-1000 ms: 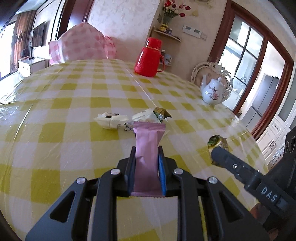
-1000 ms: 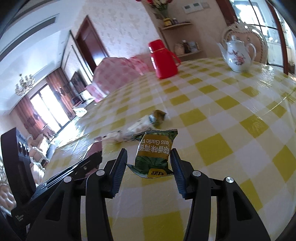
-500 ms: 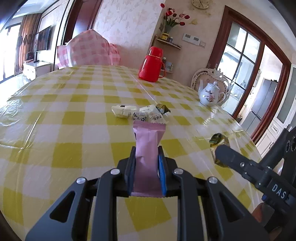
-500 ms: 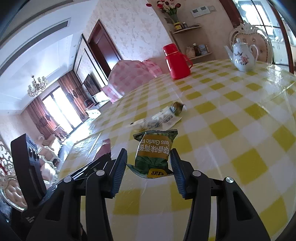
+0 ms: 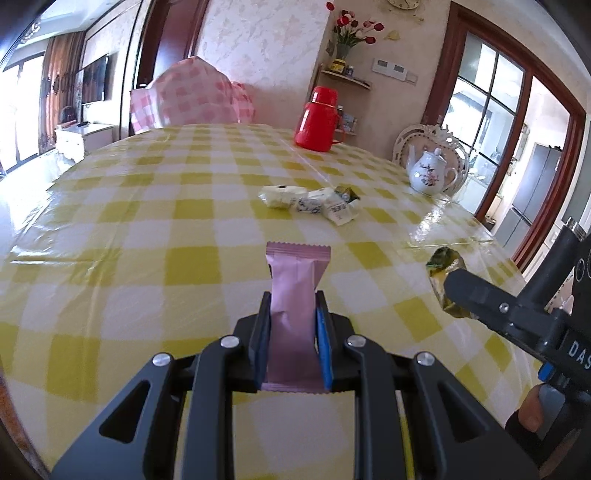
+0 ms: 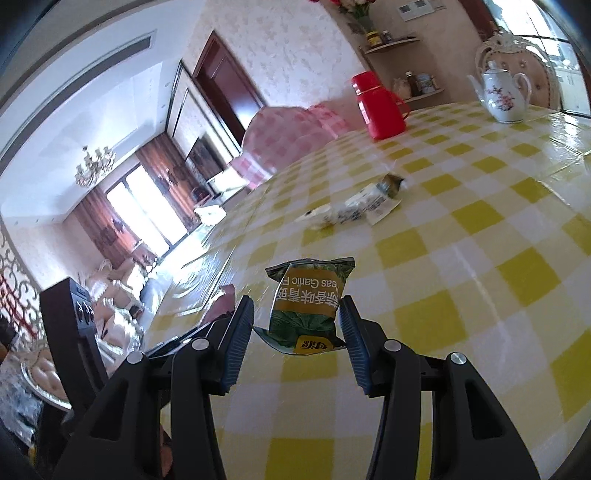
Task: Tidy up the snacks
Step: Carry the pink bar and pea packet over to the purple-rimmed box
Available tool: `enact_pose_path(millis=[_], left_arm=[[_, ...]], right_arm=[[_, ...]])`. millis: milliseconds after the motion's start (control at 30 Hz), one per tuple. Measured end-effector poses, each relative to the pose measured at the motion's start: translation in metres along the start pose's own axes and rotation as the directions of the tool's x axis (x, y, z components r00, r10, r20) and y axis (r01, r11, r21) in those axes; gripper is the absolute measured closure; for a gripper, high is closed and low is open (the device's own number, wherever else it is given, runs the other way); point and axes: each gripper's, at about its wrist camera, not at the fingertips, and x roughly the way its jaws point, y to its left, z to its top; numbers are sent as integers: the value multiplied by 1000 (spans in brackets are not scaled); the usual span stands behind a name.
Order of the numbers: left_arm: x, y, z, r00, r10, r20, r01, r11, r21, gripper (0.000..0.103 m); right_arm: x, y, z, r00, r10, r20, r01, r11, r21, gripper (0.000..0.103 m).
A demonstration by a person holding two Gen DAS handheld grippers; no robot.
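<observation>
Left wrist view: left gripper (image 5: 291,314) clamped on pink packet (image 5: 295,291) above checked table (image 5: 147,221); right gripper (image 6: 297,314) grips green pea packet (image 6: 308,299); snack pile (image 5: 314,199) beyond.

A tabletop (image 5: 110,229) under a yellow-and-white checked cloth fills both views. At its far side stands a red flask (image 5: 318,120), upright. A white teapot (image 5: 428,173) with a floral print sits well apart from it, in front of an ornate white chair (image 5: 421,134). Behind the far edge rises a pink checked cushion (image 5: 192,98). Red flowers (image 5: 351,26) stand above a corner shelf (image 5: 345,75).
</observation>
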Motion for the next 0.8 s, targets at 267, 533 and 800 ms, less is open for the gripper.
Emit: enact_pose_path(millis=[267, 533, 800], left_arm=[[-47, 46, -20, 998, 71, 1, -71, 997, -25, 81], [-118, 122, -40, 982, 190, 8, -189, 977, -100, 81], [-178, 208, -44, 940, 340, -41, -342, 932, -118, 81]], right_arm=[[10, 62, -25, 997, 57, -61, -63, 993, -97, 55], [20, 162, -66, 975, 152, -164, -193, 943, -272, 55], [47, 258, -125, 925, 199, -324, -332, 838, -432, 55]])
